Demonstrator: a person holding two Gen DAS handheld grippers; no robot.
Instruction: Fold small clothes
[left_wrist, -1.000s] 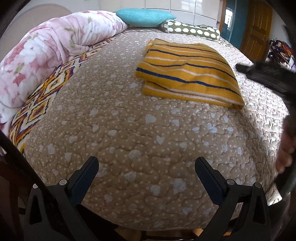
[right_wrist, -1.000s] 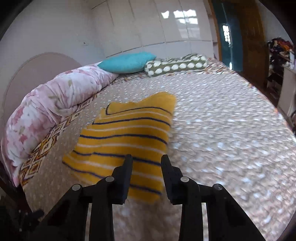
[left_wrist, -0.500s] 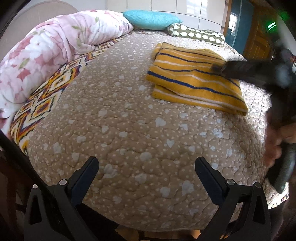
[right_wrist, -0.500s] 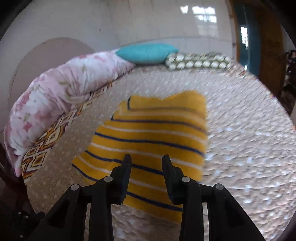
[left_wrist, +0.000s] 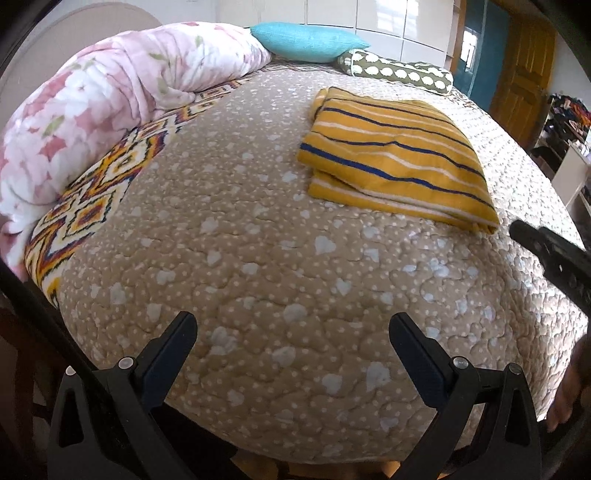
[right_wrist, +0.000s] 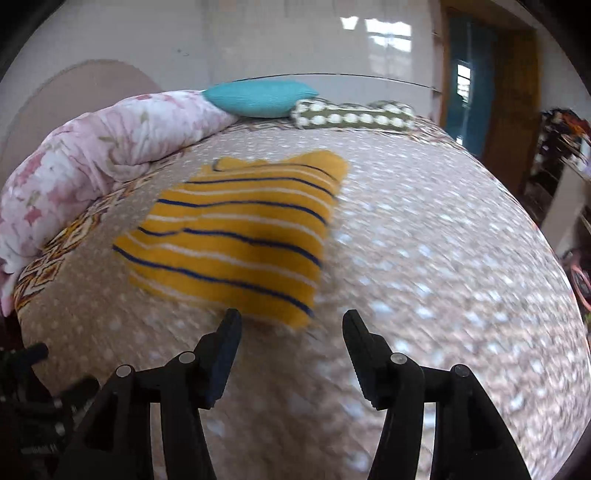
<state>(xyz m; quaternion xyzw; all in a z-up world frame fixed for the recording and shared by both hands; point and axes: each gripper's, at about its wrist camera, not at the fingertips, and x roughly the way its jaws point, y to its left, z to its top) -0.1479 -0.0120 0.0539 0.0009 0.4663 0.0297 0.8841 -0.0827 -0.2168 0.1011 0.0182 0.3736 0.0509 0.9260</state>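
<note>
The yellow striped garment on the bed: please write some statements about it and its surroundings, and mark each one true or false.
1. The yellow striped garment lies folded on the beige quilt. True.
2. The right gripper is shut on the garment. False: its jaws have just been opening, they stand apart with nothing between them, and the garment lies beyond the tips.
3. The left gripper is open over bare quilt. True.
4. The teal pillow rests on top of the garment. False: it lies at the far end of the bed, apart from the garment.
5. A pink floral blanket is bunched along the left edge of the bed. True.
</note>
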